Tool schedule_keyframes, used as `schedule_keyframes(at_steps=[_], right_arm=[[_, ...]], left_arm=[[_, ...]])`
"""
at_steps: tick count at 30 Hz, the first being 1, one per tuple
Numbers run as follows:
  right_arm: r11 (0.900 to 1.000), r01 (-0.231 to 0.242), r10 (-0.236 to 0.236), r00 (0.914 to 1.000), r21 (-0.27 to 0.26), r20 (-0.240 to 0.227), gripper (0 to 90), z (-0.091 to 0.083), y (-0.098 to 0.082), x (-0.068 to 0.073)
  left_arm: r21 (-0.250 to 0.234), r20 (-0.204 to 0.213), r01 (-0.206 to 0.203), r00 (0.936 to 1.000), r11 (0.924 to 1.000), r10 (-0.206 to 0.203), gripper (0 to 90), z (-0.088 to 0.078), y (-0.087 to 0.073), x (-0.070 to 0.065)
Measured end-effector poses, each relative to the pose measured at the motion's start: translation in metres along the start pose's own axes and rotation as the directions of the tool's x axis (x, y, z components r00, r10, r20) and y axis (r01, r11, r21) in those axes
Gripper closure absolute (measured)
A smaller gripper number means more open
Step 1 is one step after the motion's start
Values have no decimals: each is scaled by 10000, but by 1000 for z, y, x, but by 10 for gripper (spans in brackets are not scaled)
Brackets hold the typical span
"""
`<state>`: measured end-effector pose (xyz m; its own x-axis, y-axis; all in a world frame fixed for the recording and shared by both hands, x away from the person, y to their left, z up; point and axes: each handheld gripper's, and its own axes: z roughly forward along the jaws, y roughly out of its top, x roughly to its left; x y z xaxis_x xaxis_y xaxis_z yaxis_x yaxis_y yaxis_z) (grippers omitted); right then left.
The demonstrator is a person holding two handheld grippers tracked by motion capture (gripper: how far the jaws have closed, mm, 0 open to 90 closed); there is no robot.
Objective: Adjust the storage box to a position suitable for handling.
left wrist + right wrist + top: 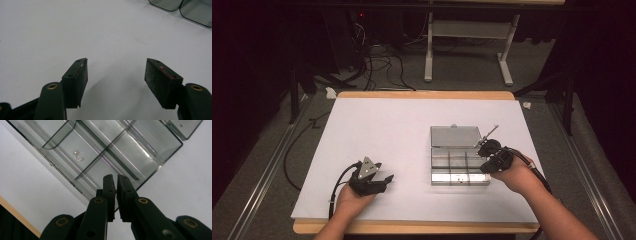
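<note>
The right claw hangs nearly closed over the near edge of a clear compartment box, gripping nothing I can make out. A small silver hook lies in one compartment. The left claw gapes wide above the bare white counter, well apart from the box.

box: cut off by top edge | hook: tiny, kind unclear

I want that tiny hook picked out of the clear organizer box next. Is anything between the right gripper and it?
The small hook lies in an open compartment of the organizer box. Low divider walls stand between it and the right gripper, whose jaws are almost closed.
</note>
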<state>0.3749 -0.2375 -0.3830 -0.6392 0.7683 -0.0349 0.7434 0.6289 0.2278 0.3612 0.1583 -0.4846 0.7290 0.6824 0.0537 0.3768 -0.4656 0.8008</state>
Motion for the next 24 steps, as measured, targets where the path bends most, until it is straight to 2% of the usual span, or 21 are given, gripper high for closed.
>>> schedule_keyframes(at_steps=[1,2,3,8,9,12,13,16,19,21,24], right_arm=[[10000,56,-56,10000,-14,-4,863,1,1,1],[9999,-94,95,10000,36,-28,863,1,2,4],[9998,206,-206,9998,-5,-45,863,3,4,4],[9998,205,-204,9997,76,-159,863,7,10,11],[9994,348,-347,9993,64,-159,863,8,11,10],[9993,378,-376,9991,63,-202,863,10,14,13],[9985,540,-539,9983,32,-210,863,11,15,13],[9991,422,-420,9988,100,-260,863,14,17,17],[9978,654,-652,9975,76,-264,863,16,20,18],[9988,481,-478,9984,117,-303,863,16,23,21],[9980,609,-604,9976,148,-341,863,18,26,23]], left_arm=[[1,0,0,10000,10000,0,354,0,0,0],[-7,-12,2,10000,10000,-2,354,0,0,0],[2,1,0,10000,10000,0,354,0,0,0],[-10,-8,4,10000,10000,-4,354,0,0,0],[-11,-6,5,10000,10000,-5,354,0,0,0],[-27,9,5,10000,10000,-5,354,0,0,0],[-14,7,4,10000,10000,-4,354,0,0,0],[-18,8,2,10000,10000,-2,354,0,0,0],[-44,1,24,10000,10000,-24,354,0,0,0],[-72,15,38,10000,10000,-38,354,0,0,0],[-73,16,38,10000,10000,-38,354,0,0,0]])
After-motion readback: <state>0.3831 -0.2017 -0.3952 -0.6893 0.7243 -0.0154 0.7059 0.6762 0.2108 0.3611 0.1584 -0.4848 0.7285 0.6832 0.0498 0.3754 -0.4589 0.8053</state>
